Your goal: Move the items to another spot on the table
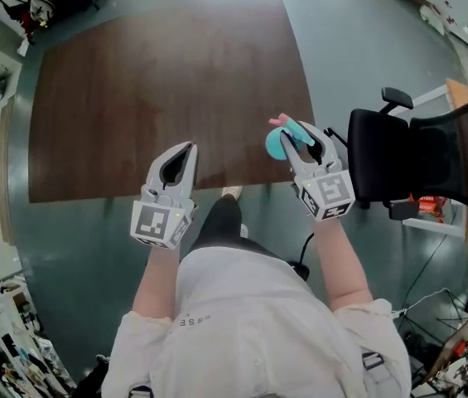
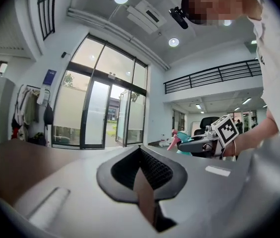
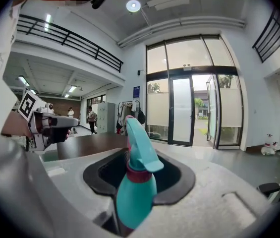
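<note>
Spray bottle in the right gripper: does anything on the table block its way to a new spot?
Nothing visible does. The right gripper holds the spray bottle at the right edge of the table, whose top shows no other objects.

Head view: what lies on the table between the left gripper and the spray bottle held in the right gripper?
Nothing: in the head view only bare brown table separates the left gripper from the teal spray bottle.

Dark brown table (image 1: 159, 98) stands on grey-green floor (image 1: 366, 48).
</note>
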Tool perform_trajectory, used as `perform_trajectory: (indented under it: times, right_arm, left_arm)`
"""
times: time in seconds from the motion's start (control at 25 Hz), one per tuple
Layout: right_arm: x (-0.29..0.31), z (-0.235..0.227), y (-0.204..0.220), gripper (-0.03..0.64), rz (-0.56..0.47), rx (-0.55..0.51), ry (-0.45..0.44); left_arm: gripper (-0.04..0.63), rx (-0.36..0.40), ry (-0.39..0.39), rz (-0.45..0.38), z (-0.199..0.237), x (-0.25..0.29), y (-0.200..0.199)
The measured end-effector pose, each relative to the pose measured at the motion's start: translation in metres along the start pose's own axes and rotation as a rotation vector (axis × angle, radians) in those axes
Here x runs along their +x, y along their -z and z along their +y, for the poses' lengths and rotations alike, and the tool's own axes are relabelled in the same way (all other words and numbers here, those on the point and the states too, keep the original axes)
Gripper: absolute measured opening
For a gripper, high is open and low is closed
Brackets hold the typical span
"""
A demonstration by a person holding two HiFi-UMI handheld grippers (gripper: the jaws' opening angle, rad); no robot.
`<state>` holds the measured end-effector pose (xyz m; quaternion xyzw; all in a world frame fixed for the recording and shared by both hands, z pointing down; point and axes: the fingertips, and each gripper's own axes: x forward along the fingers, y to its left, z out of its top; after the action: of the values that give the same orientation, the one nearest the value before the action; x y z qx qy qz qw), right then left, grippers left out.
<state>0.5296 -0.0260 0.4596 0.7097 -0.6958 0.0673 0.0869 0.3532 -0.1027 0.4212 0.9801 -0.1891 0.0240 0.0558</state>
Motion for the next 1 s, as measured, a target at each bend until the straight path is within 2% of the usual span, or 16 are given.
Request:
perform_trajectory:
  times: [0.28,0.44,0.6,0.76,1.0]
  right_arm:
    - [0.013,0.078,-0.026,0.135,-0.017,-0.012,-0.154]
    - [0.028,0.128,-0.046,0.135,-0.03,-0.059,-0.241]
    - [0.053,0.184,-0.062,0.135,-0.034,-0.085,-0.272]
    - [0.084,0.263,-0.07,0.135,-0.029,-0.111,-0.318]
    - [0.129,0.403,-0.08,0.135,-0.041,-0.122,-0.41]
  left_arm:
    - [0.017,0.021,-0.25,-0.025,0.055,-0.103,0.002]
    - [0.016,0.015,-0.339,-0.052,0.082,-0.156,-0.009]
    - [0.016,0.015,-0.429,-0.093,0.117,-0.223,-0.021]
    - [0.017,0.008,-0.54,-0.121,0.164,-0.306,-0.027]
    - [0.017,0.011,-0.66,-0.145,0.238,-0.436,-0.03]
